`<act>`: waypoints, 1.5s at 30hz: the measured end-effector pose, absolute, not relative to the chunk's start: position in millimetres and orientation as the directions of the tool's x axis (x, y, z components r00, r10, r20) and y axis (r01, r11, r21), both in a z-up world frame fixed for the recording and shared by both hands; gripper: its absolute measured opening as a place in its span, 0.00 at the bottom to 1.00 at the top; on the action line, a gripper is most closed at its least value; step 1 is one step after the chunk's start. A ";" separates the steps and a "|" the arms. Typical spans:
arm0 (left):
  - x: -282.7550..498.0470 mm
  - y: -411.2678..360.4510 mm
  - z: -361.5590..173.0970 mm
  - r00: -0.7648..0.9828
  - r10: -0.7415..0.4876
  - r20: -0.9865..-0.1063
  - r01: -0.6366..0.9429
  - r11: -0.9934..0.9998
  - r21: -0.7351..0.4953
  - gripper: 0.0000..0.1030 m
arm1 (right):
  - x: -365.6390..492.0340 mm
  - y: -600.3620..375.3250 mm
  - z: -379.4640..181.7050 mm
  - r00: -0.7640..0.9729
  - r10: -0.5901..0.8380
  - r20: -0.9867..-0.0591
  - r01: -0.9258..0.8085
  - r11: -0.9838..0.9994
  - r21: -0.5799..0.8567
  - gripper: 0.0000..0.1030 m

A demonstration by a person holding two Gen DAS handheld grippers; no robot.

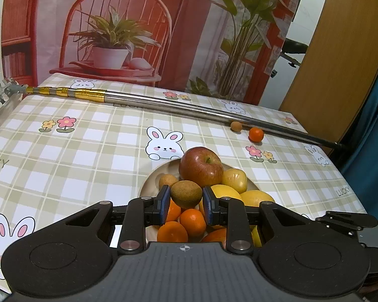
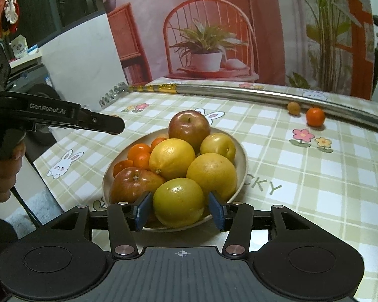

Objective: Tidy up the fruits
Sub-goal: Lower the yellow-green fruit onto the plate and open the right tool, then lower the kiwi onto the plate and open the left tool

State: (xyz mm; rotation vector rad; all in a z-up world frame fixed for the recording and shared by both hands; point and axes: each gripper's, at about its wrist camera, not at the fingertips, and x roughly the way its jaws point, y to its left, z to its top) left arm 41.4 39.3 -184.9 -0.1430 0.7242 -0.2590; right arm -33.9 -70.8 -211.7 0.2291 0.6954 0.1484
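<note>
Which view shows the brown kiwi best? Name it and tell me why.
Left wrist view: the kiwi sits centred between the left gripper's blue pads, clamped above the bowl. The right wrist view shows no kiwi, only that gripper's black body from the side.

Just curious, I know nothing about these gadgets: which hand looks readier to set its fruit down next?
Probably the left: its gripper already clamps a kiwi above the bowl.
</note>
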 end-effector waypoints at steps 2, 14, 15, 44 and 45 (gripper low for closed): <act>40.8 39.8 -185.3 0.719 -0.282 -0.635 0.182 0.959 -0.219 0.28 | -38.4 -73.2 -210.1 0.762 0.205 -0.614 -0.055 0.966 0.254 0.44; 40.9 38.3 -187.0 0.714 -0.279 -0.642 0.178 0.959 -0.219 0.28 | -26.8 -72.1 -217.8 0.746 0.236 -0.623 -0.075 0.959 0.274 0.30; 41.2 38.7 -187.2 0.714 -0.278 -0.643 0.176 0.960 -0.219 0.28 | -26.1 -71.8 -217.8 0.746 0.235 -0.623 -0.074 0.959 0.274 0.30; 78.4 16.4 -215.0 0.609 -0.311 -0.729 0.264 0.947 -0.184 0.29 | -29.8 -114.2 -198.3 0.825 0.061 -0.562 0.088 0.968 0.234 0.35; 77.8 15.9 -215.4 0.609 -0.313 -0.729 0.268 0.946 -0.182 0.29 | -29.7 -114.4 -199.2 0.824 0.060 -0.564 0.090 0.968 0.236 0.35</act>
